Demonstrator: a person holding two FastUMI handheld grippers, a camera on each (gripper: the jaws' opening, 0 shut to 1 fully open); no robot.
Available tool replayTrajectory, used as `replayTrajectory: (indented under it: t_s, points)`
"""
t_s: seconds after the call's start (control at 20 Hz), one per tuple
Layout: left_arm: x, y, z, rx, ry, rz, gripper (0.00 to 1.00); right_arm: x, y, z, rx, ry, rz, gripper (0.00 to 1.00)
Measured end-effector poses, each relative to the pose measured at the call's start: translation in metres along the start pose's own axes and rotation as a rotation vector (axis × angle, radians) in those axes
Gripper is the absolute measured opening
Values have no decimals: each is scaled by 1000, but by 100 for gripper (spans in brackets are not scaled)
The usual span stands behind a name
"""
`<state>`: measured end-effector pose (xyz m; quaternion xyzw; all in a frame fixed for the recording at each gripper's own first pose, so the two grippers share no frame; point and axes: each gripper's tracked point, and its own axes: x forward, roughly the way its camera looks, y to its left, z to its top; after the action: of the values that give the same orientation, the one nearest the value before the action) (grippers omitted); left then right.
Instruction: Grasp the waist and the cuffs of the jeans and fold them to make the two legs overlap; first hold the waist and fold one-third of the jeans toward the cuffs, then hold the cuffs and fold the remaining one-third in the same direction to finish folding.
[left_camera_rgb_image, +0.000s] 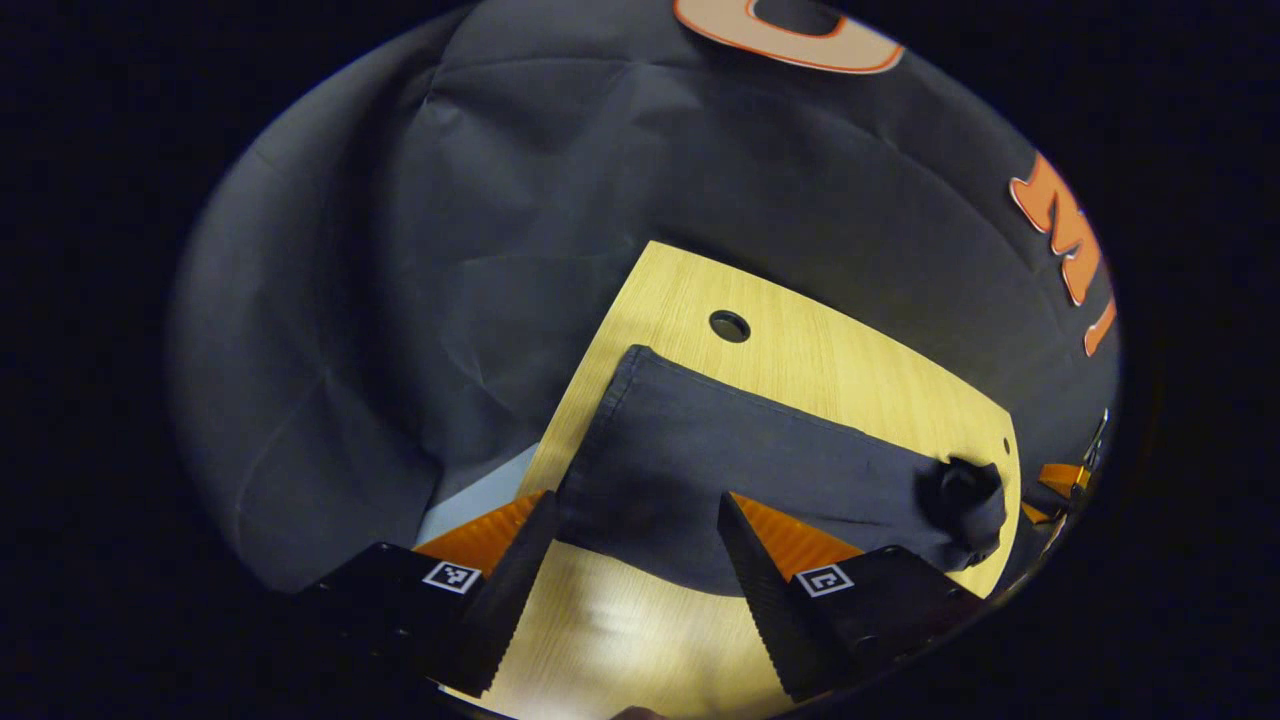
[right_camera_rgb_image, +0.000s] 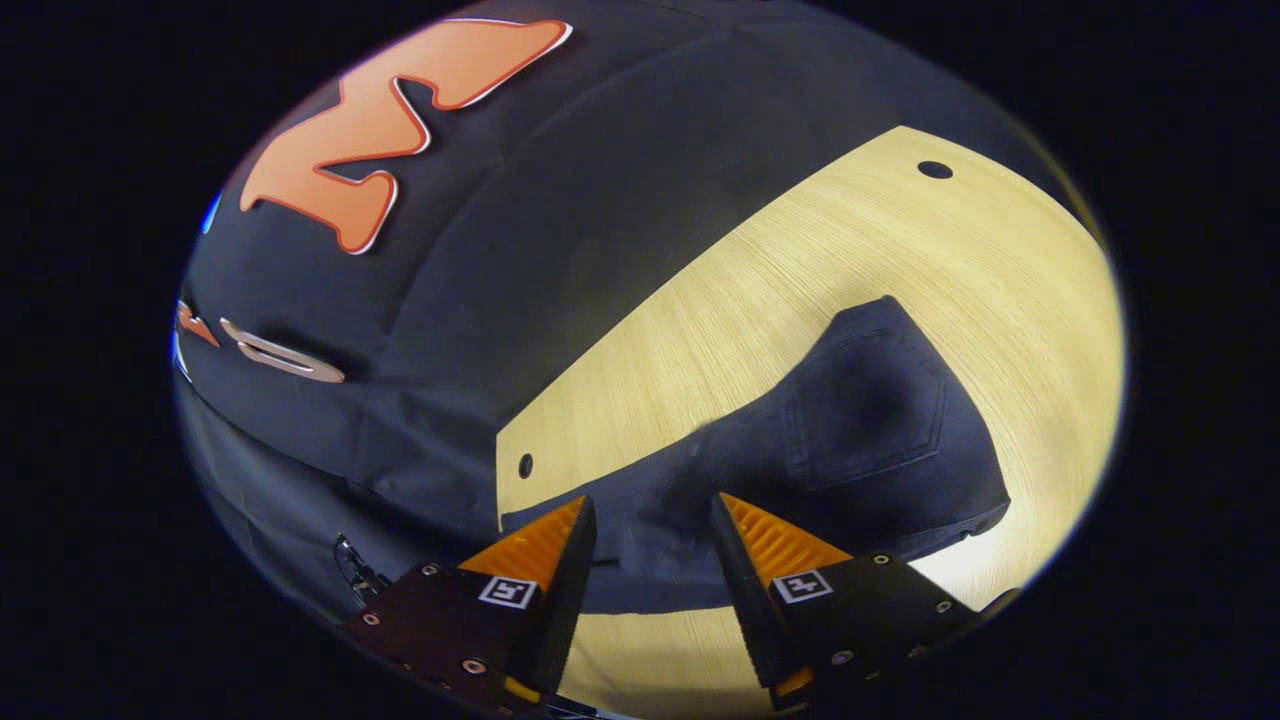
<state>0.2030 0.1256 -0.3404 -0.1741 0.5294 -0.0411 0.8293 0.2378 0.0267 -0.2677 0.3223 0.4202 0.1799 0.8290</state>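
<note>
Two grippers are hovering over a pale wooden table (left_camera_rgb_image: 800, 370) with fine straight grain, standing in a booth walled by creased black cloth (left_camera_rgb_image: 400, 300). In the left gripper view the tabletop is running from 6 o'clock up toward 1 o'clock, with a round hole (left_camera_rgb_image: 730, 326) near its far edge and a smaller one (left_camera_rgb_image: 1006, 445) at 3 o'clock by the corner. The dark jeans (left_camera_rgb_image: 720, 470) are lying flat across the wood, one straight hemmed end toward 11 o'clock and a bunched, knotted lump of fabric at 3 o'clock. The left gripper (left_camera_rgb_image: 640, 520) is standing wide open above the near edge of the jeans, gripping nothing; whether its tips are touching the cloth I cannot tell.

In the right gripper view the table (right_camera_rgb_image: 800, 260) is sweeping from 7 o'clock to 2 o'clock, a hole (right_camera_rgb_image: 935, 169) at 1 o'clock and another (right_camera_rgb_image: 526, 466) near the corner at 8 o'clock. The jeans (right_camera_rgb_image: 860, 440) are showing a stitched back pocket toward 3 o'clock. The right gripper (right_camera_rgb_image: 650, 525) is spread apart over the denim's near fold, clamping nothing
</note>
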Motion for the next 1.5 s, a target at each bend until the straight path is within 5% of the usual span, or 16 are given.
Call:
replayTrajectory:
  t_s: [0.1,0.2,0.4,0.65,0.7,0.75,0.85,1.0,1.05,1.15,1.2,1.3,1.5]
  points:
    - [3,3,-3,-34,39,-22,98,-4,-6,0,-22,-6,-23,81]
    - [8,7,-6,-49,71,-12,98,-10,-6,0,-47,-28,-46,86]
    - [11,9,-9,-137,128,-69,99,-36,-14,13,-74,-99,-93,89]
    - [26,16,-23,-135,155,-28,95,-60,-18,11,-77,-137,-105,90]
    - [28,23,-20,-133,153,4,92,-63,-20,10,-72,-140,-108,90]
    - [32,22,-16,-153,138,7,76,-65,-21,8,-69,-140,-103,90]
    - [29,21,-16,-142,137,38,75,-71,-25,8,-84,-137,-106,90]
    - [43,25,-32,76,149,166,70,-79,-33,15,-88,-148,-105,90]
    - [39,29,-29,170,133,227,46,-82,-34,18,-81,-154,-97,90]
    - [43,23,-31,237,129,248,22,-91,-40,22,-85,-162,-88,90]
    - [34,20,-30,252,137,247,10,-96,-46,26,-95,-168,-94,90]
    - [27,-1,-32,212,148,181,3,-104,-58,34,-113,-182,-108,90]
    - [6,-50,9,90,27,4,3,-118,-74,47,-150,-204,-132,90]
